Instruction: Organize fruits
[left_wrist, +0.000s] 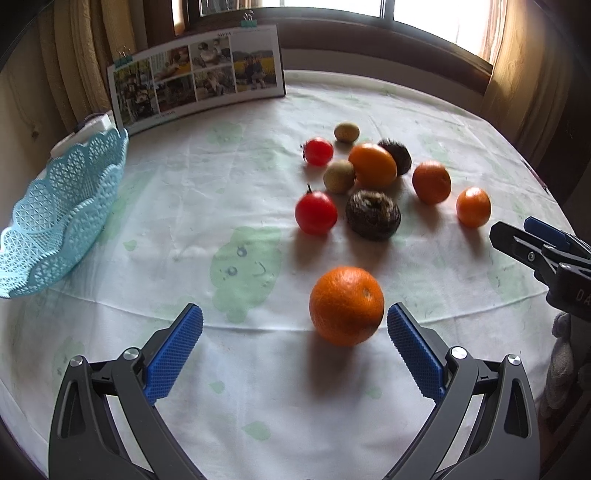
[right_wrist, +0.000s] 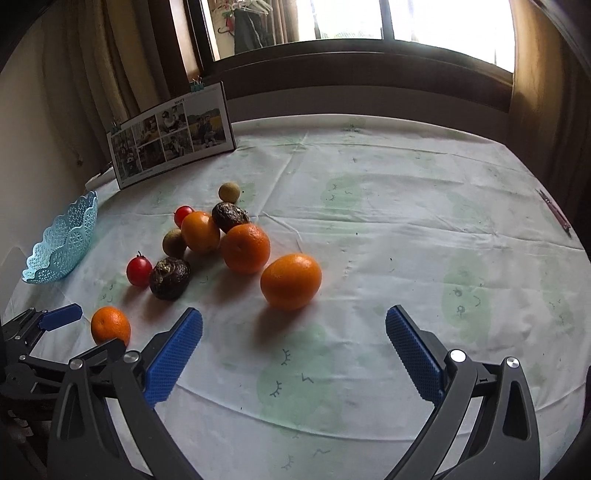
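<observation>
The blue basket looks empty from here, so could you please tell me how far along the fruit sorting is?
Nothing looks done: what shows of the blue basket holds no fruit, though its inside is mostly hidden. In hand: nothing. The left gripper is open just short of the nearest orange; the right gripper is open too. Left: all ten fruits, including the tomatoes, on the tablecloth.

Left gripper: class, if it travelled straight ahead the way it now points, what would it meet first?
Probably the nearest orange, which lies just ahead of the open left gripper, towards its right finger. Depth is uncertain; it might pass just to the left.
</observation>
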